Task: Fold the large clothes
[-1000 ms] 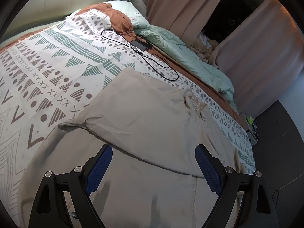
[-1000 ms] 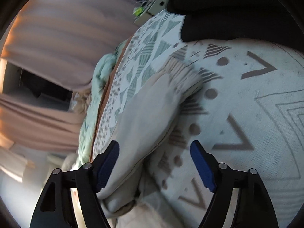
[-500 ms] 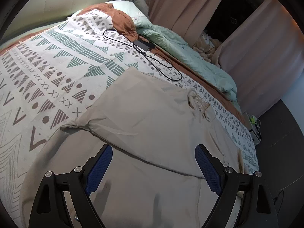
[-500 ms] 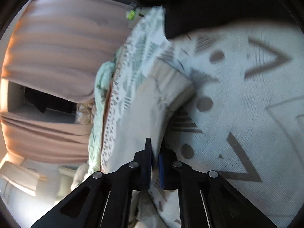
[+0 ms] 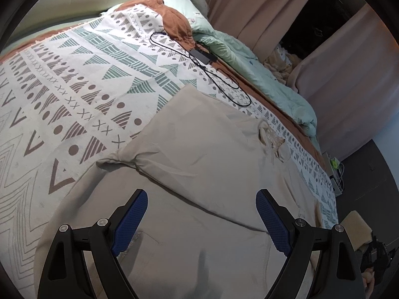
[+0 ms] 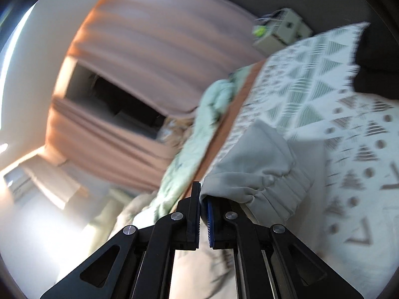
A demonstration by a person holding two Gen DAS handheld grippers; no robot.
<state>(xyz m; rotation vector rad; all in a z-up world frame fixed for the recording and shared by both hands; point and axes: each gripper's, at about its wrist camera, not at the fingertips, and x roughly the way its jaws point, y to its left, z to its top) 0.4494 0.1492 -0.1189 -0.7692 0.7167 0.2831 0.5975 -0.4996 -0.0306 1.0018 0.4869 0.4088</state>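
A large beige sweatshirt (image 5: 199,164) lies spread on the patterned bedspread (image 5: 74,94), one side folded over its body. My left gripper (image 5: 202,211) hovers open above the sweatshirt's lower part, nothing between its blue pads. In the right wrist view my right gripper (image 6: 203,199) is shut on the sweatshirt's sleeve (image 6: 259,174) near its ribbed cuff (image 6: 291,194), and the sleeve hangs lifted above the bed. The same lifted cuff (image 5: 356,229) shows at the far right of the left wrist view.
A black charger with cable (image 5: 202,57) lies on the bedspread beyond the sweatshirt. A mint duvet (image 5: 261,74) is bunched along the bed's far side, with pillows (image 5: 179,2) at the head. Pink curtains (image 6: 154,49) hang behind. A white box (image 6: 281,30) sits by the bed's corner.
My right gripper closed on the sleeve near its cuff and lifted it off the bed, tilting as it rose. The left gripper stayed open and drifted slightly over the sweatshirt.
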